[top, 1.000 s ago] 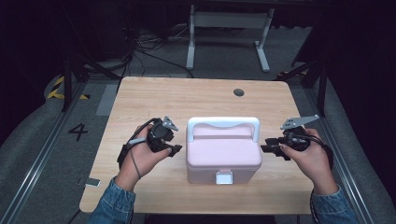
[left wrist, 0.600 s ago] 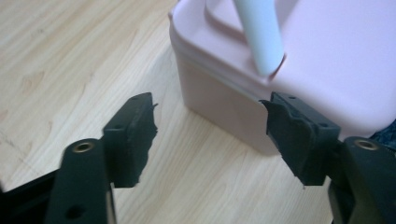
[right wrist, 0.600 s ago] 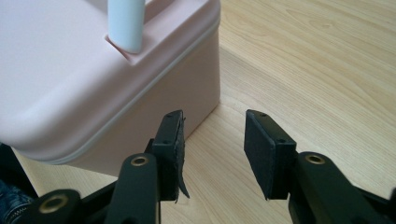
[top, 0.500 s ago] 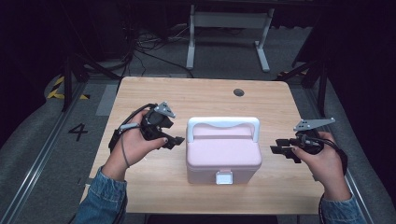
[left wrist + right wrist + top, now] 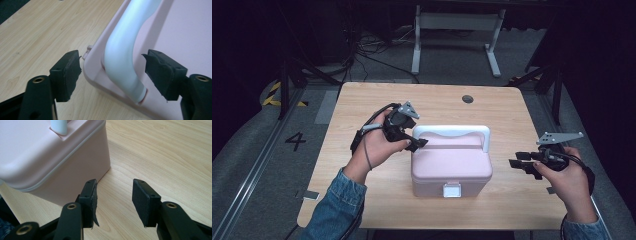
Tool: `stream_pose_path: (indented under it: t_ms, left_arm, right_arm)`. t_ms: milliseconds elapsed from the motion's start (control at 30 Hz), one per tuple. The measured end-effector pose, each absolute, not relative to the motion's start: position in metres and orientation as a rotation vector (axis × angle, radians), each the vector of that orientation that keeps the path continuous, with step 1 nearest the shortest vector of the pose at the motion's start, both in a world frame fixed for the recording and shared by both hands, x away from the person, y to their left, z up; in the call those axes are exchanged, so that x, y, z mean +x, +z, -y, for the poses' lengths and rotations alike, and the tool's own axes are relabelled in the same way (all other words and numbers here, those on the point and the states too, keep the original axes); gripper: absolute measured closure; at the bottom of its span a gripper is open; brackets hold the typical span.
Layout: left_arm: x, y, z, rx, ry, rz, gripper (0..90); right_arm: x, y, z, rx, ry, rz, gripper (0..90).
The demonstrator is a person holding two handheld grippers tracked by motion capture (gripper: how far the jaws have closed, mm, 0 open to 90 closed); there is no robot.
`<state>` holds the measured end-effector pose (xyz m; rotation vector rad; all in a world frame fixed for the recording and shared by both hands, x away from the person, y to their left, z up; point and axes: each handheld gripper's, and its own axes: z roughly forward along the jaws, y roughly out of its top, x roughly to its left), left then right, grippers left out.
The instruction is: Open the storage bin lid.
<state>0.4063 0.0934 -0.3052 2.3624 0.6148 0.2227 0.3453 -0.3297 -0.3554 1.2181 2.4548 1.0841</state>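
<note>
In the high view, two denim-sleeved forearms entered from the bottom edge, each hand holding a black two-jaw gripper over a pale wooden worktop [image 5: 362,105]. A pink storage box [image 5: 451,167], lid shut, white latch facing the viewer, stood at centre frame. A white carry handle [image 5: 452,132] lay folded flat along the lid's far edge, its long axis running left to right across the picture.

The right gripper [image 5: 523,162] sat at lower right, apart from the box, pointing left toward its right wall. Its jaws had just been opening and stood spread with nothing between them. The left gripper [image 5: 416,143], left of centre, was much the nearer one: its jaws reached the lid's upper left corner, where the handle bent down to its hinge. So the handle lay directly ahead of the left jaws, while the box lay off to the left of the right jaws.

The left gripper view gave what the high view could not: the handle's curved end [image 5: 122,62] sat between the two spread jaws, with clear gaps on both sides, so neither pad pressed it. These jaws had sprung wide and then eased slightly inward.

The right gripper view showed the box's lower corner [image 5: 75,170] at upper left and bare wood between the parted jaws.

At the far worktop edge was a dark cable hole [image 5: 468,99]; beyond it, a white stand's legs [image 5: 455,25].
</note>
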Motion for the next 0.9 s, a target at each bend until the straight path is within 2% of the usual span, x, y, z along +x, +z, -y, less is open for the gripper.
stream_pose_path:
  t_ms: [67, 233, 333, 433, 900]
  left_arm:
    - [0.409, -0.307, -0.091, 2.361, 0.225, -0.613, 35.5]
    - [0.409, -0.31, -0.084, 2.376, 0.217, -0.585, 60.9]
    - [0.407, -0.305, -0.082, 2.366, 0.232, -0.576, 70.6]
    - [0.406, -0.3, -0.081, 2.355, 0.228, -0.569, 73.8]
    - [0.413, -0.276, -0.082, 2.346, 0.195, -0.577, 73.3]
  right_arm:
    - [0.344, -0.356, 0.331, 1.223, 1.079, -2.453, 56.1]
    - [0.342, -0.357, 0.334, 1.243, 1.078, -2.442, 55.9]
    - [0.343, -0.359, 0.335, 1.254, 1.071, -2.44, 55.7]
    - [0.344, -0.36, 0.335, 1.256, 1.072, -2.442, 55.5]
    - [0.343, -0.356, 0.332, 1.229, 1.147, -2.456, 54.8]
